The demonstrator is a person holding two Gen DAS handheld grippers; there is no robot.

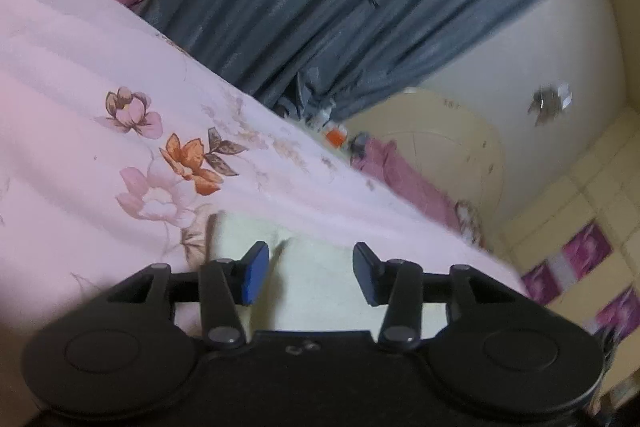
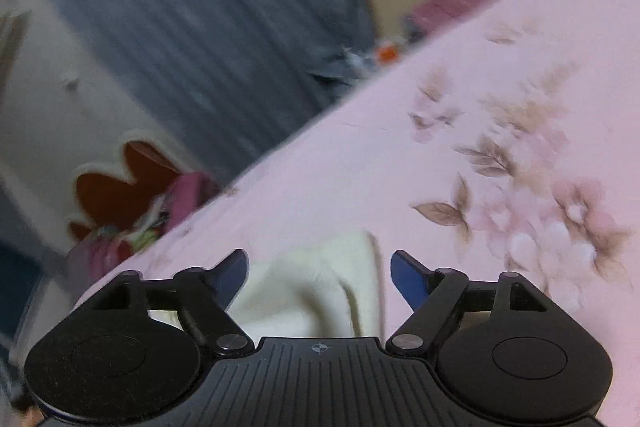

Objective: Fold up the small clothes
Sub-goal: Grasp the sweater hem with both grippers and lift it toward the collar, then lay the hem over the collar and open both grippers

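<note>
A small cream-white garment (image 1: 316, 279) lies on a pink floral bedsheet (image 1: 80, 75). In the left wrist view my left gripper (image 1: 310, 273) is open, its blue-padded fingers either side of the cloth, which lies low between them. In the right wrist view the same cream garment (image 2: 316, 291) lies bunched between the fingers of my right gripper (image 2: 318, 279), which is open too. Neither gripper is closed on the cloth. The lower part of the garment is hidden behind each gripper body.
Grey-blue curtains (image 1: 320, 7) hang beyond the bed's far edge. A cream cabinet (image 1: 452, 147) and purple cloth (image 1: 408, 179) lie past the edge. Clothes are piled (image 2: 132, 227) by a red cut-out headboard (image 2: 120, 183). The pink sheet (image 2: 480, 147) stretches to the right.
</note>
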